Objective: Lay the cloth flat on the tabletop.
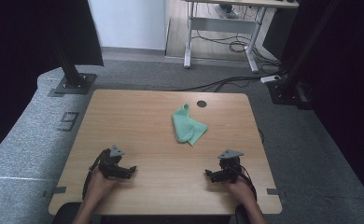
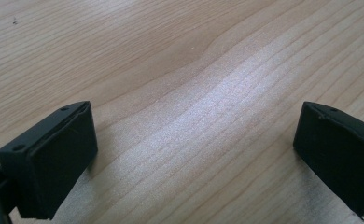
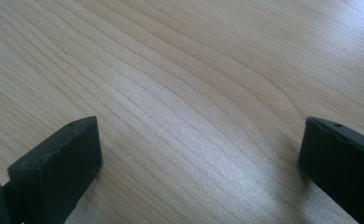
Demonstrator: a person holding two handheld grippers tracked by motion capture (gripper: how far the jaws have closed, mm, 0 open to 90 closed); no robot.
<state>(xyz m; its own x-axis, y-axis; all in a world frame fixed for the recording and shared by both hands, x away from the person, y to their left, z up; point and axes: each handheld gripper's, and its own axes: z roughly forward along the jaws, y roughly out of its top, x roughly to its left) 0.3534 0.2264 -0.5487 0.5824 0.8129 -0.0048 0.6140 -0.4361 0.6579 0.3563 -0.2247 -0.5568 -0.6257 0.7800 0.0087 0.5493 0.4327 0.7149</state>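
Observation:
A crumpled green cloth [image 1: 188, 124] lies on the wooden table [image 1: 138, 116], a little right of its middle toward the far edge. My left gripper [image 1: 129, 171] rests low on the table near the front left, held by a hand, and points right toward the centre. My right gripper [image 1: 210, 175] rests near the front right and points left. Both are well short of the cloth. In the left gripper view my gripper [image 2: 196, 149] stands open over bare wood. In the right gripper view my gripper [image 3: 201, 163] is open too, nothing between its jaws.
A round dark hole [image 1: 201, 103] sits in the table near the far edge, just beyond the cloth. Grey carpet surrounds the table. Black frame posts [image 1: 70, 70] stand at the far left and far right, and a desk with cables [image 1: 227, 44] is behind.

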